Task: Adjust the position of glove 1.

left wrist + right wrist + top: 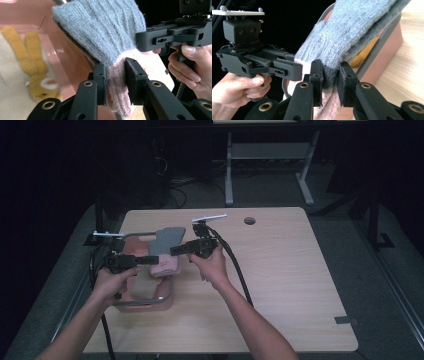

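Observation:
A grey knitted glove point(166, 240) with a pink cuff point(165, 265) hangs above a pink basket point(150, 304) at the table's left. My left gripper point(150, 260) is shut on it from the left, near where grey meets pink. In the left gripper view the pads point(100, 75) of my left gripper point(115, 67) press the glove point(105, 32) from both sides. My right gripper point(175, 251) grips the same glove from the right. In the right gripper view my right gripper point(330, 71) squeezes the glove point(352, 32), with the left gripper point(294, 70) close beside it.
Inside the basket point(67, 62) lie a yellow plush rabbit point(35, 67) and a beige cloth point(142, 285). The wooden table point(280, 285) stretches to the right, with a round hole point(249, 220) near its far edge. Cables trail from both grippers toward the near edge.

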